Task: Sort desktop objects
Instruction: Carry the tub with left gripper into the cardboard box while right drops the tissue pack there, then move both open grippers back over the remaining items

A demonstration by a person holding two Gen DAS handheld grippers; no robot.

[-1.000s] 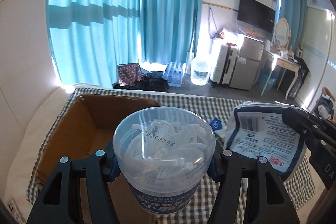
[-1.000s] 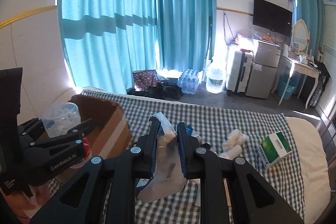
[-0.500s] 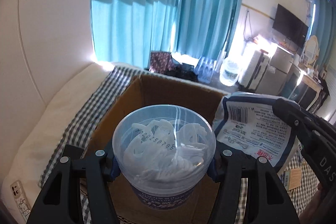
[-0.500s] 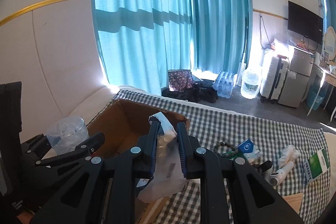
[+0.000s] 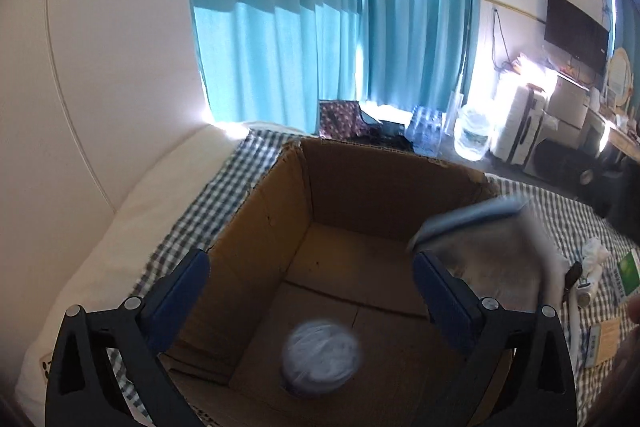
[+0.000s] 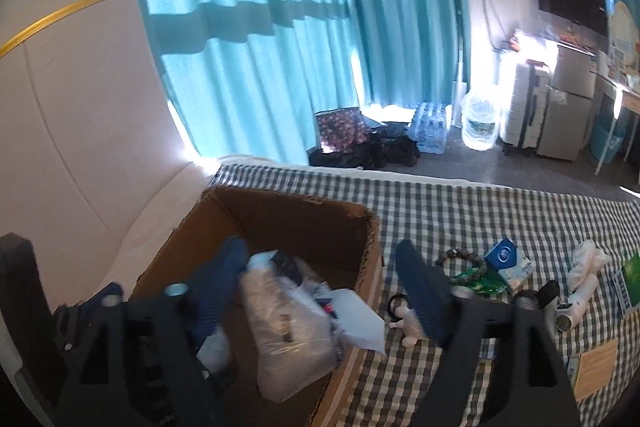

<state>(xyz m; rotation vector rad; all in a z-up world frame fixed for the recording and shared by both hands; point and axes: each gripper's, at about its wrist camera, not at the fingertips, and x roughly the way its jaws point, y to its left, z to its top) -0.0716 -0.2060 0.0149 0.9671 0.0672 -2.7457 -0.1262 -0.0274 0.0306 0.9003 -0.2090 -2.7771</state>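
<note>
An open cardboard box [image 5: 360, 187] stands on the checked cloth; it also shows in the right wrist view [image 6: 288, 215]. My left gripper [image 5: 310, 283] is open above the box. The clear tub of white picks [image 5: 322, 363] is blurred, low inside the box. My right gripper [image 6: 320, 279] is open over the box's right wall. The plastic packet [image 6: 288, 327] is loose between its fingers, over the box; it shows blurred in the left wrist view [image 5: 488, 251].
On the cloth right of the box lie a bead bracelet [image 6: 466, 261], a blue and white pack [image 6: 508, 261], white bottles [image 6: 582, 275], a green box [image 6: 632, 281] and a brown card [image 6: 596, 363]. A white padded wall [image 5: 100, 107] is at the left.
Both grippers opened over the box. The tub left my left gripper and dropped into the box. The packet came free of my right gripper and is falling into the box.
</note>
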